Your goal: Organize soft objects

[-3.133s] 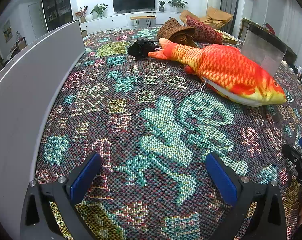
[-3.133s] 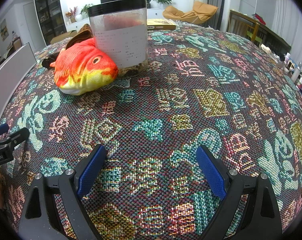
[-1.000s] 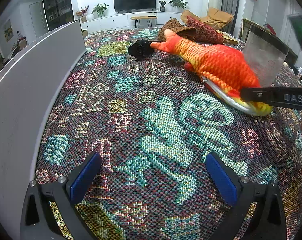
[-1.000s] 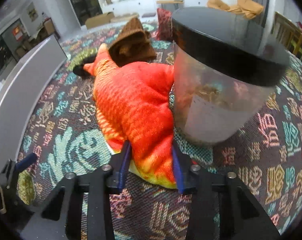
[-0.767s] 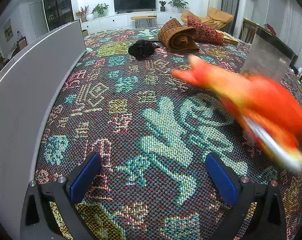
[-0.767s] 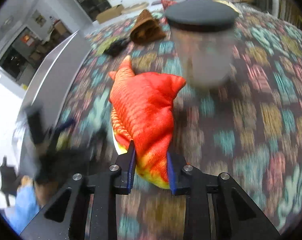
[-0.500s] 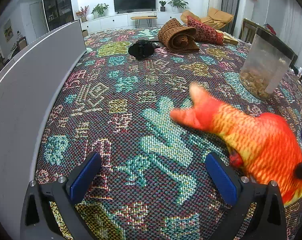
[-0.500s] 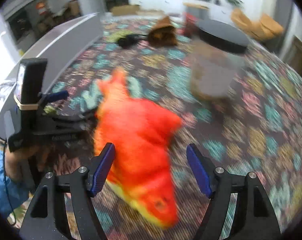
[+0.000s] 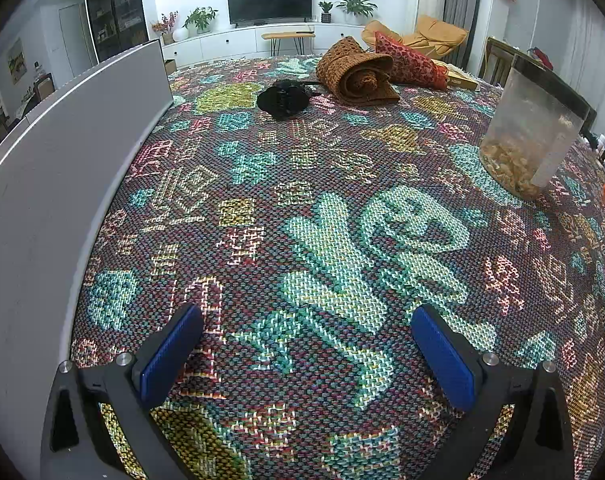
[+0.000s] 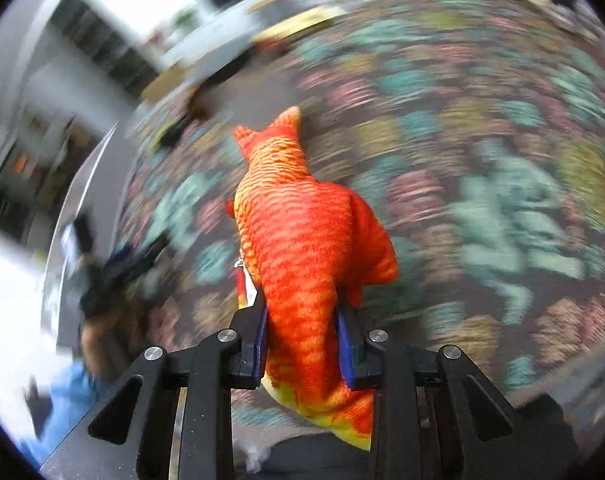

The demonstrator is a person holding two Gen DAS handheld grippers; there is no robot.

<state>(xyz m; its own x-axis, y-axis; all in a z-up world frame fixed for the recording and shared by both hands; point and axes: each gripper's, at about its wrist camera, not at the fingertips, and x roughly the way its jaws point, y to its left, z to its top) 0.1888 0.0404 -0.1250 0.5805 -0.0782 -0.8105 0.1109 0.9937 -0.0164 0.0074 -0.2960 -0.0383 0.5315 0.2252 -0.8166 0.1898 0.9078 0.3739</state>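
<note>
Clamped hard on the plush fish [image 10: 306,248], the right gripper [image 10: 302,340] is showing in its own view both blue pads pressing into the orange body near the head end, the jaws having just been closing onto it, while the tail is pointing away over the patterned cloth [image 10: 482,168]; everything around is smearing with blur, so the carry is going fast (the toy itself is staying sharp, which suggests it is riding firmly with the grip). Over in the left wrist view, the left gripper [image 9: 306,354] is hovering with its pads spread wide and nothing between them, looking across the cloth toward the rolled brown knit [image 9: 356,72], the red cushion [image 9: 406,62], a small black item [image 9: 284,98] and the lidded clear jar [image 9: 534,120]; only a sliver of orange is peeking in at the right edge. To finish this step well, I would judge it best to be slowing before the set-down, keeping the squeeze on until the fish is resting flat, and steering its tail well clear of the jar.
</note>
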